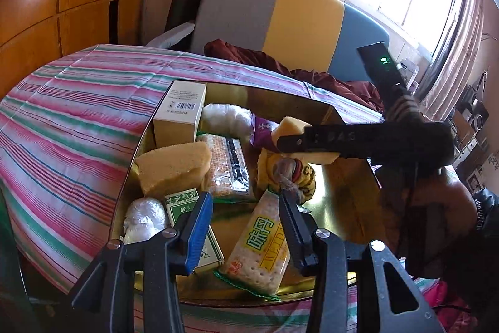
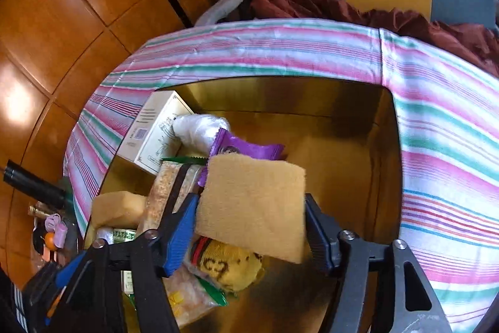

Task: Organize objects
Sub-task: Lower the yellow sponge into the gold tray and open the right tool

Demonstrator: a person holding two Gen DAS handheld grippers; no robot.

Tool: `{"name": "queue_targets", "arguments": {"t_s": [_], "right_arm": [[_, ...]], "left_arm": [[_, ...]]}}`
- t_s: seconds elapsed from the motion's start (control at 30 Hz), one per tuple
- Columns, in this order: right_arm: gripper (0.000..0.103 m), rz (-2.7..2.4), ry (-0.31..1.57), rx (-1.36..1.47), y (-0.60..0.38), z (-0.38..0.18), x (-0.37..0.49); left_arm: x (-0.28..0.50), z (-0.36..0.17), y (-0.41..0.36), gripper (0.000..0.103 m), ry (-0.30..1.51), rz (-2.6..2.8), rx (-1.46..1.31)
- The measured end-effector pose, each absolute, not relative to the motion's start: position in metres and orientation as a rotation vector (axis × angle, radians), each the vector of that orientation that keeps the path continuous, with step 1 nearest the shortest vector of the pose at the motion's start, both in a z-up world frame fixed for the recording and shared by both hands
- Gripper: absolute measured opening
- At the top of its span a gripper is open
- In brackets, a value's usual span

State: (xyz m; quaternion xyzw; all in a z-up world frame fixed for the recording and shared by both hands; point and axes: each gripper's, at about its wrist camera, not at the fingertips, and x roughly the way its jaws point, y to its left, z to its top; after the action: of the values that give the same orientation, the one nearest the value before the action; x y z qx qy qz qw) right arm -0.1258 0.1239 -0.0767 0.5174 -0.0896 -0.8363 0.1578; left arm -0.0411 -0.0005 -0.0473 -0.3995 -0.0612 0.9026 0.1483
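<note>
Your right gripper (image 2: 251, 227) has a tan sponge (image 2: 254, 205) between its jaws, over the open right half of the gold tray (image 2: 358, 102). The pads look barely on the sponge's edges, so I can't tell whether it's gripped or already let go. That bare gold floor seems the reason for holding it there: the tray's left side is crowded with a second sponge (image 1: 174, 166), a cracker pack (image 1: 260, 248) and a white box (image 1: 182, 114). Your left gripper (image 1: 246, 227) hovers part-open and empty over the cracker pack near the tray's front edge.
</note>
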Motion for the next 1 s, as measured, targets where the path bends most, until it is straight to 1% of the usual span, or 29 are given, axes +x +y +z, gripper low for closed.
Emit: {"name": "queue_targets", "arguments": {"t_s": [0.07,0.1,0.2,0.27,0.3,0.37,0.63,1.0], "right_arm": [[0.069,-2.415,-0.182,1.486,0.117,-0.08,-0.123],[0.073,-2.414,-0.171,1.478,0.115,-0.081,-0.121],[0.084,-2.384,-0.209,1.458,0.113,-0.079,-0.113],[0.084,-2.396,-0.198,1.438,0.112,-0.076,-0.107],[0.088,-2.413,-0.185,1.426,0.112,-0.073,-0.103],[0.091,-2.44,-0.184,1.393,0.114,-0.067,-0.096],[0.091,-2.466,-0.249,1.35,0.125,-0.056,-0.078],[0.092,-2.58,-0.248,1.269,0.144,-0.043,-0.043]], "left_arm": [[-0.041,-0.047,-0.001,0.044,-0.177,2.596,-1.146],[-0.04,-0.046,-0.001,0.044,-0.177,2.6,-1.141],[-0.039,-0.043,-0.001,0.044,-0.177,2.611,-1.127],[-0.039,-0.043,-0.002,0.044,-0.178,2.615,-1.127],[-0.039,-0.043,-0.002,0.044,-0.179,2.615,-1.127],[-0.039,-0.043,-0.001,0.044,-0.175,2.614,-1.13],[-0.033,-0.036,0.004,0.044,-0.154,2.625,-1.105],[-0.024,-0.027,0.008,0.044,-0.116,2.655,-1.078]]}}
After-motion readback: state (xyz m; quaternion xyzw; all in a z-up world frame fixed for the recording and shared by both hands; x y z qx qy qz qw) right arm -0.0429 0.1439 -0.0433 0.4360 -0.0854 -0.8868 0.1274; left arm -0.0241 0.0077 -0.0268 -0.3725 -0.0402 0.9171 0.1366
